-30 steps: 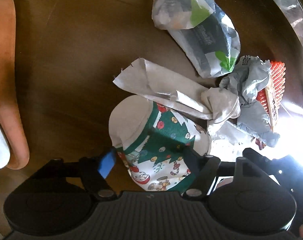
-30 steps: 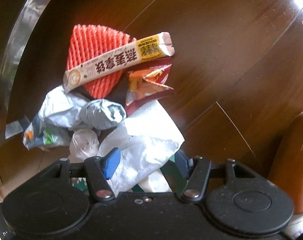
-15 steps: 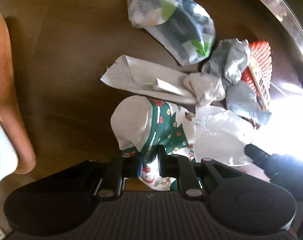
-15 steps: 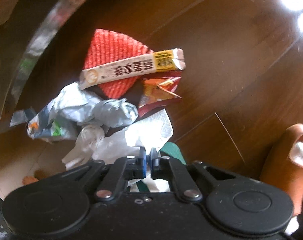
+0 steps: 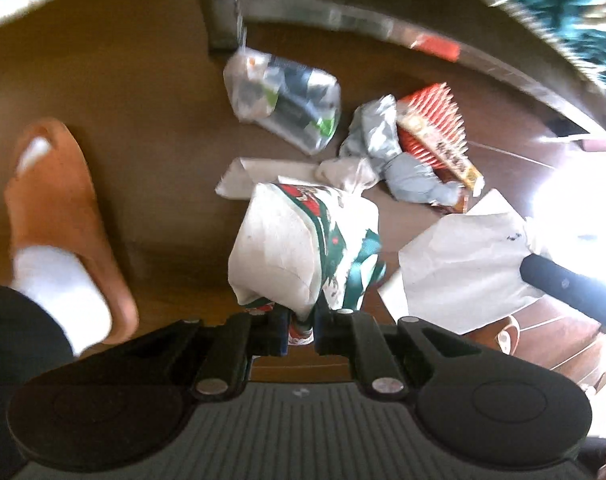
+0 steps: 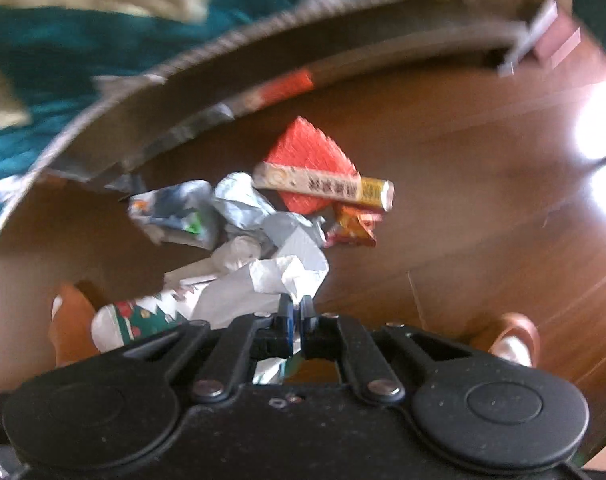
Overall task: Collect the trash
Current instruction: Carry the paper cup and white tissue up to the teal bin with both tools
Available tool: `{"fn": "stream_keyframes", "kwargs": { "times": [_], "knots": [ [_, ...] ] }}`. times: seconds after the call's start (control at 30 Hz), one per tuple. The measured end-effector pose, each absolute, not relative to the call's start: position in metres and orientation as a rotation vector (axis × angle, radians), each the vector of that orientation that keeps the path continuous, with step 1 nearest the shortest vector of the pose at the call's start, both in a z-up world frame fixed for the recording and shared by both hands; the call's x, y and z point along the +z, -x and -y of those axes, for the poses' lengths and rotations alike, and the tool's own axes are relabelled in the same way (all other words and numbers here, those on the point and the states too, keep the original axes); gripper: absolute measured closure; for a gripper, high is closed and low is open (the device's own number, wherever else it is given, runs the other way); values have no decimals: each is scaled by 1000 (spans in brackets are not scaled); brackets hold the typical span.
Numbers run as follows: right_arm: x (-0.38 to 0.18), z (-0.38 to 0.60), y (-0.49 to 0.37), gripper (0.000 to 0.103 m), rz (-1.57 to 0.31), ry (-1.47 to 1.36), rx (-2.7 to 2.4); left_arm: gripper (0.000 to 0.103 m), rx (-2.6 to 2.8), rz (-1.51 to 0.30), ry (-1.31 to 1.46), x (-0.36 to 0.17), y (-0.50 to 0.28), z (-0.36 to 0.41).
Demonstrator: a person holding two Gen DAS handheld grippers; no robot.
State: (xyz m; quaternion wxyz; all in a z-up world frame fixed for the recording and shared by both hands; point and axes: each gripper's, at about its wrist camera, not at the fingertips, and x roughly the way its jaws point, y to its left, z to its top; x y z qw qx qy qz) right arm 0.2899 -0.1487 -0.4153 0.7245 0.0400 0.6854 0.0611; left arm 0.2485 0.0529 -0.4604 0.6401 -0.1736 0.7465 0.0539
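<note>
My left gripper [image 5: 301,326] is shut on a Christmas-print paper cup [image 5: 299,248], held above the dark wood floor. My right gripper [image 6: 297,314] is shut on a crumpled white paper sheet [image 6: 259,288], which also shows at the right of the left wrist view [image 5: 463,264]. On the floor lie a clear plastic bag [image 5: 287,100], a grey crumpled wrapper [image 5: 387,148], a red foam net [image 6: 315,156], a long snack-bar wrapper [image 6: 327,188], a small orange sachet [image 6: 353,226] and a flattened paper strip [image 5: 271,170].
An orange slipper on a white-socked foot [image 5: 59,216] stands at the left, another slipper [image 6: 515,336] at the right. A metal-edged furniture base [image 5: 403,28] with teal fabric [image 6: 83,40] above curves behind the trash.
Both grippers closed from open a second ago, left on the cup, right on the white paper, and have lifted them well off the floor; the views have pulled back.
</note>
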Motion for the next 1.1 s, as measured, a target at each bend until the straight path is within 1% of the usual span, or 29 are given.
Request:
{"fn": "stream_keyframes", "kwargs": {
  "times": [0.23, 0.5, 0.73, 0.93, 1.1],
  "knots": [
    [-342, 141, -270, 102, -1352, 45, 250, 94, 127, -1558, 315, -390, -235, -61],
    [-254, 137, -242, 102, -1123, 195, 383, 94, 103, -1332, 155, -295, -214, -63],
    [-178, 144, -233, 102, -960, 220, 449, 95, 92, -1150, 70, -221, -197, -69],
    [-108, 142, -225, 102, -800, 287, 513, 95, 76, -1025, 89, -155, -190, -76],
    [-48, 140, -223, 102, -662, 319, 552, 95, 50, -914, 97, -90, -198, -83]
  ]
}}
